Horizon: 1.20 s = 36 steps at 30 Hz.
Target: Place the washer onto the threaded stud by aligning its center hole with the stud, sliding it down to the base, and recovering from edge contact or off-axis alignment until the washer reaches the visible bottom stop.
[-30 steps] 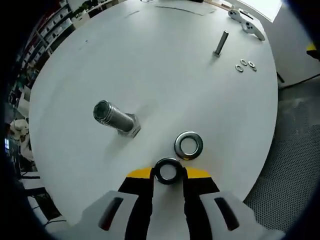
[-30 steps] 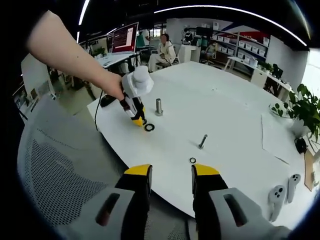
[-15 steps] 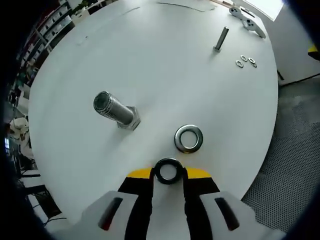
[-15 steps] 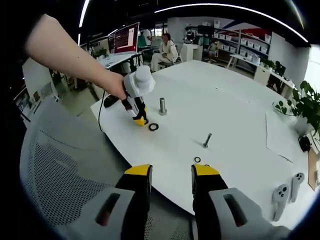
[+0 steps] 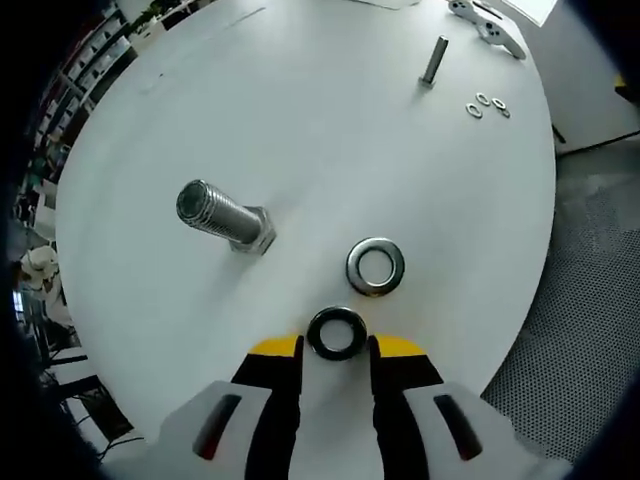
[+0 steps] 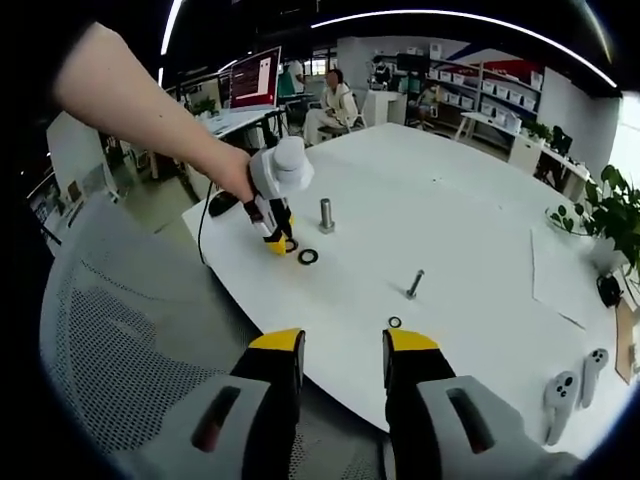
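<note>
A dark washer (image 5: pixel 336 333) is pinched between the yellow-tipped jaws of the left hand-held gripper (image 5: pixel 336 347), held flat-on to the camera, above the white round counter (image 5: pixel 300 130) near its edge. A 2nd, silver washer (image 5: pixel 376 266) is seen lying flat on the counter just beyond the held one, apart from it. The large threaded stud (image 5: pixel 215 213) is stood on its hex base further left, w/ its ribbed shaft leaning toward the camera in the fisheye; nothing is seen on its shaft. Far across the counter a slim bolt (image 5: pixel 433 61) is stood upright, w/ 3 small washers (image 5: pixel 485 104) beside it and a pale controller (image 5: pixel 487 28) near the far rim. In the right gripper view, the right hand-held gripper (image 6: pixel 340 350) is held w/ jaws spread and nothing between them, over the near counter edge (image 6: pixel 330 340). From there the left hand-held gripper (image 6: pixel 279 243) is seen gripped by a person's hand (image 6: pixel 232 172), tip down near the stud (image 6: pixel 326 214) and the loose washer (image 6: pixel 308 257). The slim bolt (image 6: pixel 414 284) and a small ring (image 6: pixel 394 322) are nearer the right jaws. 2 controllers (image 6: pixel 572 382) are seen at the right rim, a plant (image 6: pixel 600 225) beyond.
</note>
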{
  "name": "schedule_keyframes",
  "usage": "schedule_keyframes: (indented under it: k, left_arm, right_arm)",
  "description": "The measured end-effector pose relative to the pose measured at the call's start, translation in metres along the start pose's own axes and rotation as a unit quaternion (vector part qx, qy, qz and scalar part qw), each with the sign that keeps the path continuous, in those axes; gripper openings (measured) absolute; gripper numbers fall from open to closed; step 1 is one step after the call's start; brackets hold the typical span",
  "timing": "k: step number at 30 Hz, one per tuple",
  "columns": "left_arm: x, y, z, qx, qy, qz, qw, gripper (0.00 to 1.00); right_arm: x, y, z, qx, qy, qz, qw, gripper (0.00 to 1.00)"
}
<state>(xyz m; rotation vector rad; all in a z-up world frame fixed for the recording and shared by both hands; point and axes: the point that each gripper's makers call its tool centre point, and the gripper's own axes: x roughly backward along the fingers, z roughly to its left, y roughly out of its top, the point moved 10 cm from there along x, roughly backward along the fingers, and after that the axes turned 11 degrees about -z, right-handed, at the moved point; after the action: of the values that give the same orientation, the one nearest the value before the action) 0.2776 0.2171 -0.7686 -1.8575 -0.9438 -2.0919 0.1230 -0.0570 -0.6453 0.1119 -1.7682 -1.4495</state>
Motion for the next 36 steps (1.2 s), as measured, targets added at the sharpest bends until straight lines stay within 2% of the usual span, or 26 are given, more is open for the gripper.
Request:
schedule_keyframes:
  k: [6,8,16,23,32,34,35,36]
  left_arm:
    - [0.0007,-0.0001,-0.0001,0.002,0.000,-0.001,1.0000,0.24]
    - [0.0003,0.0006,-0.0006,0.003,0.000,0.000,1.0000,0.21]
    - [-0.0002,0.0015,-0.0027,0.011,0.001,0.017,0.9998,0.20]
    - [-0.0014,0.0027,-0.0014,0.035,0.008,0.013,0.9993,0.20]
    - [-0.0012,0.0021,-0.0008,0.037,0.012,0.005,0.9992,0.21]
    - [-0.0007,0.0015,-0.0004,0.052,0.015,-0.001,0.9985,0.22]
    - [-0.0016,0.0017,-0.0009,0.081,0.017,-0.006,0.9965,0.24]
    - [-0.0021,0.0021,-0.0014,0.088,0.014,-0.007,0.9960,0.26]
  right_arm:
    - [0.0001,0.0002,0.0000,0.002,0.002,0.000,1.0000,0.33]
    - [0.0001,0.0002,-0.0001,0.001,0.001,-0.001,1.0000,0.33]
    - [0.0007,0.0005,0.0000,0.001,0.001,-0.003,1.0000,0.33]
    - [0.0010,0.0005,-0.0003,0.000,0.000,-0.004,1.0000,0.33]
    - [0.0015,0.0003,-0.0008,0.001,-0.002,-0.004,1.0000,0.33]
    - [0.0015,0.0003,-0.0008,0.001,-0.002,-0.003,1.0000,0.33]
    - [0.0014,0.0003,-0.0008,0.001,-0.002,-0.003,1.0000,0.33]
    - [0.0014,0.0004,-0.0008,0.001,-0.002,-0.003,1.0000,0.33]
